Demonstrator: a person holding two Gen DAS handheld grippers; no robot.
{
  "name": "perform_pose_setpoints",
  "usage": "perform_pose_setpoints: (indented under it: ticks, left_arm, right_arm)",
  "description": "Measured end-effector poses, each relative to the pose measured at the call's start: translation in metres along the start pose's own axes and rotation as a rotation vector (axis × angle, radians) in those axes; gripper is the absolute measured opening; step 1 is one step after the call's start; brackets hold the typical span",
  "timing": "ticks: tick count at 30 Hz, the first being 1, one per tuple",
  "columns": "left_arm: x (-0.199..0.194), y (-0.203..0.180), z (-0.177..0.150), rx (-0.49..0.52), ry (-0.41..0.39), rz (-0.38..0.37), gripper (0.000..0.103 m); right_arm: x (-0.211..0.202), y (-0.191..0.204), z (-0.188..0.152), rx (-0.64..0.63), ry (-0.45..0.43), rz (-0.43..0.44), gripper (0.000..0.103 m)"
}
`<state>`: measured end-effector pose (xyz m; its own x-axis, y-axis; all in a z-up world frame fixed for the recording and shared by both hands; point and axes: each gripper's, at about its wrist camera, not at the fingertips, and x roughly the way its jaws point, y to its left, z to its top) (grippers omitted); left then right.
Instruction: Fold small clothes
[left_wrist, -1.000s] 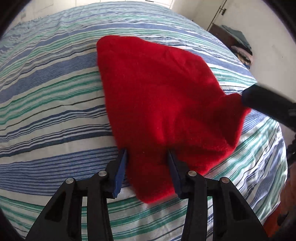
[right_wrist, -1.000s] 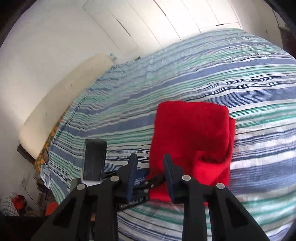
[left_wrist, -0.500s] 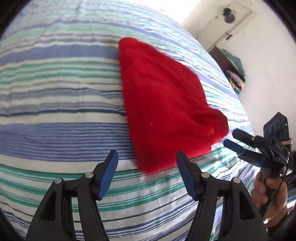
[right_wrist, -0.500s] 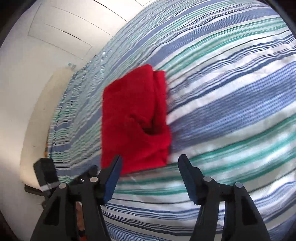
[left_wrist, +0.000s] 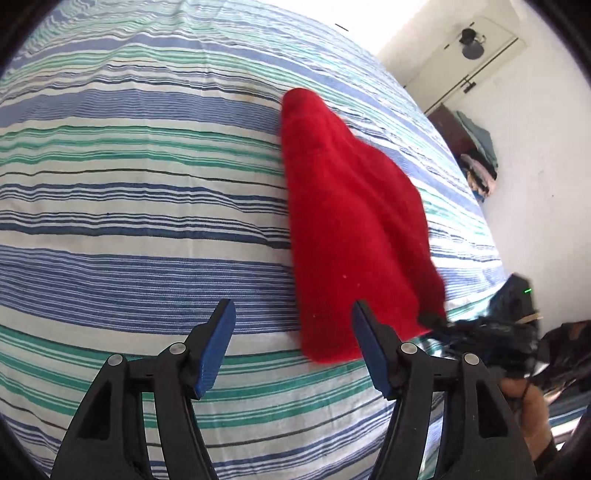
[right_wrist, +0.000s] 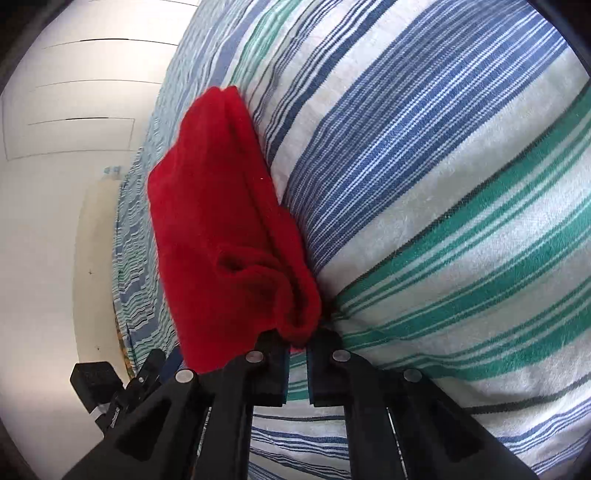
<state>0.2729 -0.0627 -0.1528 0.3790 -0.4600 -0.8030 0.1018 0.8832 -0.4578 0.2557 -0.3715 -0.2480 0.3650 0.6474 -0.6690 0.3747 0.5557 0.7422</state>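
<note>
A folded red fleece garment (left_wrist: 351, 229) lies on the striped bedspread (left_wrist: 140, 206). My left gripper (left_wrist: 293, 325) is open and empty; its right fingertip sits against the garment's near edge. In the right wrist view the garment (right_wrist: 218, 221) shows with its near corner bunched. My right gripper (right_wrist: 297, 345) has its jaws nearly together, pinching that red corner. The right gripper also shows in the left wrist view (left_wrist: 436, 321) at the garment's right corner.
The bedspread (right_wrist: 443, 206) fills most of both views. A pile of clothes (left_wrist: 478, 166) sits on dark furniture by the white wall at the far right. A white wardrobe (right_wrist: 74, 92) and a cream headboard (right_wrist: 92, 258) stand beyond the bed.
My left gripper let go of the garment, opened and drew back to its left side. My right gripper opened, then came in and shut on the garment's near corner.
</note>
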Motion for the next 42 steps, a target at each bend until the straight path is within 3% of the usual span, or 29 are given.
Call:
perform_pose_setpoints:
  ticks: [1, 3, 5, 8, 10, 13, 14, 15, 16, 17, 21, 26, 31, 32, 34, 35, 36, 38, 40, 42]
  left_arm:
    - [0.002, 0.001, 0.000, -0.006, -0.002, -0.002, 0.067]
    - [0.010, 0.002, 0.002, -0.024, 0.005, -0.027, 0.068]
    - [0.026, -0.002, 0.005, -0.025, 0.037, -0.032, 0.068]
    - [0.050, -0.007, 0.004, 0.002, 0.098, -0.049, 0.068]
    - [0.055, -0.006, 0.002, 0.002, 0.111, -0.065, 0.069]
    - [0.062, -0.001, 0.000, -0.036, 0.141, -0.098, 0.070]
    - [0.065, 0.002, 0.001, -0.047, 0.151, -0.112, 0.071]
    - [0.066, 0.003, 0.002, -0.051, 0.157, -0.115, 0.068]
    - [0.066, 0.002, 0.004, -0.046, 0.161, -0.123, 0.038]
    - [0.066, 0.002, 0.005, -0.040, 0.176, -0.144, 0.032]
    - [0.040, -0.018, 0.006, 0.025, 0.101, -0.116, 0.024]
    - [-0.028, -0.044, 0.011, 0.110, -0.044, -0.114, 0.024]
    - [-0.076, -0.048, 0.010, 0.155, -0.128, -0.079, 0.026]
    - [-0.075, -0.047, 0.007, 0.160, -0.129, -0.065, 0.029]
    - [-0.059, -0.037, 0.000, 0.144, -0.083, -0.004, 0.061]
    - [-0.042, -0.029, -0.007, 0.138, -0.034, 0.046, 0.064]
    - [-0.031, -0.021, -0.015, 0.139, 0.001, 0.098, 0.063]
    - [-0.027, -0.009, -0.033, 0.145, 0.036, 0.171, 0.060]
    - [-0.043, -0.006, -0.047, 0.159, 0.000, 0.178, 0.066]
    - [-0.065, -0.015, -0.059, 0.229, -0.055, 0.259, 0.075]
  right_arm:
    - [-0.006, 0.011, 0.000, -0.051, -0.002, -0.021, 0.019]
    - [-0.030, 0.037, 0.004, -0.203, -0.056, -0.069, 0.068]
    - [-0.054, 0.057, 0.016, -0.290, -0.152, -0.053, 0.078]
    - [-0.050, 0.072, 0.064, -0.299, -0.169, 0.015, 0.078]
    - [-0.019, 0.074, 0.100, -0.270, -0.094, 0.040, 0.078]
    - [0.024, 0.064, 0.124, -0.206, -0.021, 0.021, 0.077]
    - [0.037, 0.059, 0.129, -0.177, -0.003, 0.012, 0.070]
    - [0.046, 0.057, 0.132, -0.164, -0.004, 0.018, 0.052]
    - [0.048, 0.054, 0.127, -0.178, -0.007, 0.044, 0.035]
    - [0.052, 0.058, 0.125, -0.204, -0.010, 0.049, 0.016]
    - [0.028, 0.083, 0.116, -0.322, -0.090, 0.027, 0.014]
    - [-0.018, 0.140, 0.092, -0.540, -0.142, 0.041, 0.014]
    - [-0.053, 0.178, 0.072, -0.631, -0.171, 0.124, 0.014]
    - [-0.060, 0.176, 0.071, -0.639, -0.168, 0.129, 0.014]
    - [-0.054, 0.171, 0.069, -0.638, -0.154, 0.090, 0.016]
    - [-0.047, 0.165, 0.068, -0.621, -0.140, 0.042, 0.025]
    - [-0.037, 0.160, 0.070, -0.600, -0.135, -0.040, 0.051]
    - [-0.036, 0.145, 0.062, -0.602, -0.186, -0.247, 0.092]
    - [-0.052, 0.137, 0.043, -0.640, -0.227, -0.320, 0.092]
    - [-0.071, 0.133, 0.018, -0.651, -0.246, -0.337, 0.092]
